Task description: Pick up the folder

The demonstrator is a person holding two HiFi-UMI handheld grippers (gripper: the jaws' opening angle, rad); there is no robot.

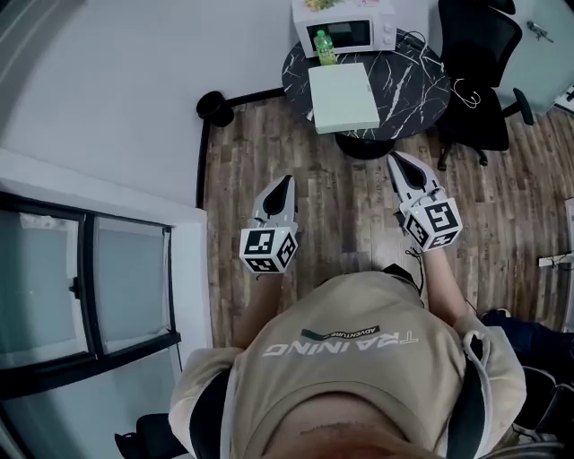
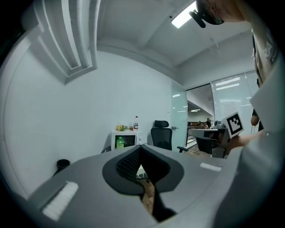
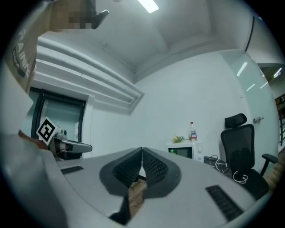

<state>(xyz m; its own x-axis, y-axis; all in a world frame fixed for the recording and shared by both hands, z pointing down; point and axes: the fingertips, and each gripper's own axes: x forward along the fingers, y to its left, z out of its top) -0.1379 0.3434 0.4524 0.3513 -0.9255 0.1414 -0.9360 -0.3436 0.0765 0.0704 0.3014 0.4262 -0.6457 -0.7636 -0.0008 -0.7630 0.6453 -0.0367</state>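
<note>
- Closest to me, the left gripper (image 1: 284, 182) is held out over the wooden floor (image 1: 341, 211). Its jaws are pressed together with nothing between them.
- Beside it and a little further forward is the right gripper (image 1: 395, 159). Its jaws are also together and empty, and it points level toward the counter.
- Neither gripper is anywhere near the task's thing, so I'd say the step in hand is the walk-up. The jaws need to come apart before they arrive, not once they are at the counter.
- Next comes the round black marble counter (image 1: 421, 85). The pale green folder (image 1: 343, 97) lies flat on it, and its near edge comes right up to the counter's near edge.
- That near edge looks like the place to take it. A flat, thin thing gives little to bite from above, so one jaw should go under the edge and one over it.
- If the edge doesn't overhang enough, a short drag toward the counter's rim should expose it.
- A green bottle (image 1: 324, 47) stands just beside the folder's far left corner. So pull the folder toward the person or lift it gently, and don't push it back.
- The microwave (image 1: 345, 27) sits behind the bottle at the counter's far edge, out of the way.
- A white cable (image 1: 462, 90) hangs at the counter's right edge by the office chair (image 1: 480, 63). The right gripper should keep clear of it.
</note>
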